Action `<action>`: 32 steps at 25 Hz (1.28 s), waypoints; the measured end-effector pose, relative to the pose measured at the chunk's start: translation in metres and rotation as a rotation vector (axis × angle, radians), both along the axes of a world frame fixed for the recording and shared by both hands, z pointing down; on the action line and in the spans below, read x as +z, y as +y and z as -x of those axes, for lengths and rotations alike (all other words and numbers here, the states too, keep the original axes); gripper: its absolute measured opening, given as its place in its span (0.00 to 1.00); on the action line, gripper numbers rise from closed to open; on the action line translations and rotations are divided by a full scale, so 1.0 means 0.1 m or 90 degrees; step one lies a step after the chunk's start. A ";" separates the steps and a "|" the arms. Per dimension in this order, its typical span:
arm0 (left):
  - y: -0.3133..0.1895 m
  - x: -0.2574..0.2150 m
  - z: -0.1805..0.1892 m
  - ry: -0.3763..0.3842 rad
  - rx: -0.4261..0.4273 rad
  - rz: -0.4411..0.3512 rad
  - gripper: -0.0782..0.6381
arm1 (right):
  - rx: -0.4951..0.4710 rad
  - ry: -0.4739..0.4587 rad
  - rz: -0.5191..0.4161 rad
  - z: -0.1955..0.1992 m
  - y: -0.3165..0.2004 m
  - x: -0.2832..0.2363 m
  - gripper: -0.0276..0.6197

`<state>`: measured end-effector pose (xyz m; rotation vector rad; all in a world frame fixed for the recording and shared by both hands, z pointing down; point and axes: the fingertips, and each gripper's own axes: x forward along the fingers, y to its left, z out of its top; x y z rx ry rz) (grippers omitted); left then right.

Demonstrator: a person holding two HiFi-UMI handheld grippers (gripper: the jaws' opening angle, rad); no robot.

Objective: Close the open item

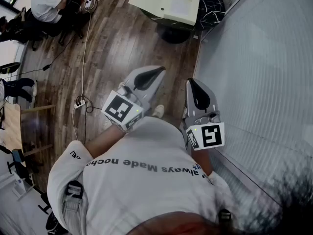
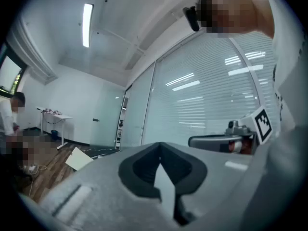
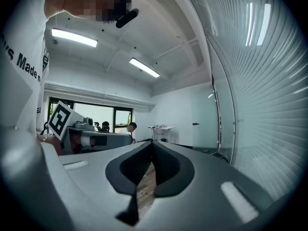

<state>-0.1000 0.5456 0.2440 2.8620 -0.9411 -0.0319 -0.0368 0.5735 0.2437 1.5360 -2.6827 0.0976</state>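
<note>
Left hand-held gripper (image 1: 157, 72) and right hand-held gripper (image 1: 192, 83) both pressed together, empty, held before chest, pointing forward

The left tool (image 1: 145, 78) and the right tool (image 1: 198, 95) are held close before the chest, side by side but apart, pointing forward. Each tool's jaws are pressed together with nothing between them.

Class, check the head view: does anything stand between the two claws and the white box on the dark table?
Nothing visible does. Only wooden floor lies between the left claw, the right claw and the white box on the dark table. The floor cable runs off to the left.
</note>
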 end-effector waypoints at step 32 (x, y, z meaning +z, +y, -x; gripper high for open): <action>-2.33 0.21 0.09 0.016 -0.012 0.033 0.11 | -0.019 0.000 0.033 0.16 -2.33 0.25 0.05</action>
